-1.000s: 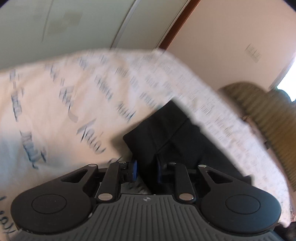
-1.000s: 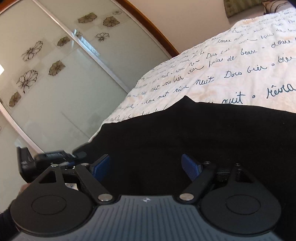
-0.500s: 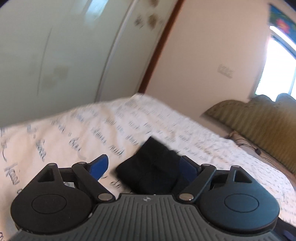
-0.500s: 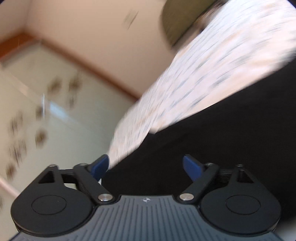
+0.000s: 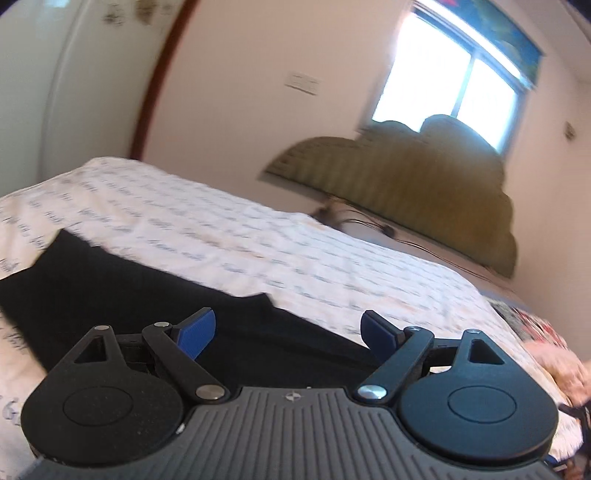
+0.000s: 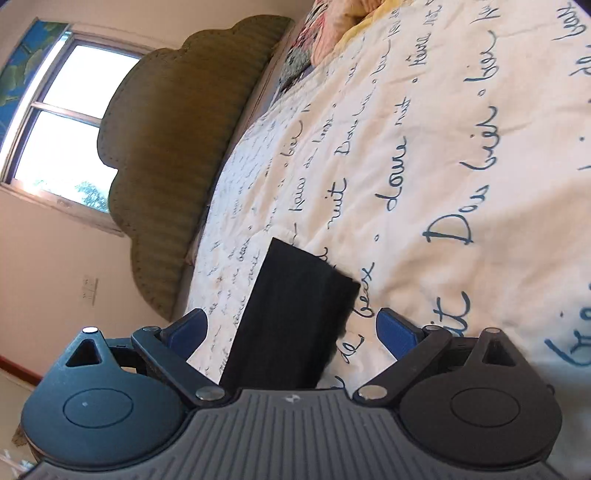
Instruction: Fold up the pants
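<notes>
Left wrist view: the left gripper (image 5: 288, 330) has just been opening its jaws and now stands wide, its blue pads (image 5: 195, 330) clear of the cloth, nothing pinched between them. The black pants (image 5: 122, 288) lie flat on the script-printed bedspread (image 5: 332, 266), running from about nine o'clock down under the gripper at six, with one upper edge showing a small raised corner near the centre of the frame. The green headboard (image 5: 406, 192) sits at one o'clock and a window (image 5: 454, 81) above it; a hand (image 5: 565, 373) shows blurred at the four o'clock edge. Right wrist view: the right gripper (image 6: 291, 328) is also spread wide and has just been opening a little further, with nothing clamped; the folded end of the pants (image 6: 295, 314) lies between and just beyond the fingers, a neat dark rectangle reaching toward twelve o'clock, resting on the bedspread (image 6: 461, 147). The headboard (image 6: 177, 147) fills ten o'clock and pillows (image 6: 332, 33) sit at twelve. Judging by the tidy rectangle, a fold has been laid down and both hands are free to set up the next one. To do that well, each gripper should come low to a corner of the same short edge, take all layers together, lift evenly, and carry the edge across without dragging the bedspread or letting the raised corner skew.
</notes>
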`<state>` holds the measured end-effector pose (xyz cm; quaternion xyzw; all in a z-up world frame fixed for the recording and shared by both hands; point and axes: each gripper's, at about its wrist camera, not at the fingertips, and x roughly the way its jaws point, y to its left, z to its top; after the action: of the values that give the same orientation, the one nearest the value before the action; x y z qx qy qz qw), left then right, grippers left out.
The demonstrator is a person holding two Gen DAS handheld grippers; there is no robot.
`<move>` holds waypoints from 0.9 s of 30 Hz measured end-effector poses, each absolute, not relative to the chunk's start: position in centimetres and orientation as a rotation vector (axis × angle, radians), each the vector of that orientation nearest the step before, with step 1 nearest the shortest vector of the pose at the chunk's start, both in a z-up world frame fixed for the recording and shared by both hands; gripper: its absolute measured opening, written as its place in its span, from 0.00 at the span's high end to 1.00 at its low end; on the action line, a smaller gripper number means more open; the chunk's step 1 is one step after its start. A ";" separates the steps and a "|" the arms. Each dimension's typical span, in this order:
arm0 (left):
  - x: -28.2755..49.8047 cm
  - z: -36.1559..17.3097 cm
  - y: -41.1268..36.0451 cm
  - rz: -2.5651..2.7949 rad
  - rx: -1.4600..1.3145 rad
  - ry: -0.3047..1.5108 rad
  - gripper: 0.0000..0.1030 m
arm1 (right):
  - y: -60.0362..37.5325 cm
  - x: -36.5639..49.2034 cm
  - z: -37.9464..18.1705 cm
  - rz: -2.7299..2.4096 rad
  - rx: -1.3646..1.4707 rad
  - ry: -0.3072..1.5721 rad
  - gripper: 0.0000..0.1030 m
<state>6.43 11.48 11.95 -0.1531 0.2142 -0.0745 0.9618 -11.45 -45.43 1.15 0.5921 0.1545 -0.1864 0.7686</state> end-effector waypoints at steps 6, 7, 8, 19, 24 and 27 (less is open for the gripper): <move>6.1 11.3 6.8 -0.227 -0.210 0.453 0.10 | -45.7 -9.9 1.0 -0.331 1.246 0.308 0.01; 6.1 11.2 6.4 -0.232 -0.209 0.457 0.10 | -46.0 -9.5 1.0 -0.325 1.246 0.298 0.01; 6.2 11.1 6.1 -0.237 -0.207 0.460 0.10 | -46.2 -9.2 1.1 -0.321 1.247 0.288 0.01; 7.0 10.9 0.7 -0.313 -0.188 0.487 0.08 | -45.8 -8.4 0.3 -0.340 1.259 0.186 0.02; 7.4 10.2 -1.9 -0.367 -0.158 0.515 0.08 | -46.1 -5.1 1.2 -0.348 1.104 0.342 0.00; 7.5 10.1 -3.1 -0.394 -0.152 0.515 0.08 | -44.9 -4.3 1.3 -0.406 1.026 0.337 0.00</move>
<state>7.50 -3.05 10.09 -0.0748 0.2527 -0.1936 0.9450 -4.34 -44.94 1.30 0.4852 0.1591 -0.1920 0.8381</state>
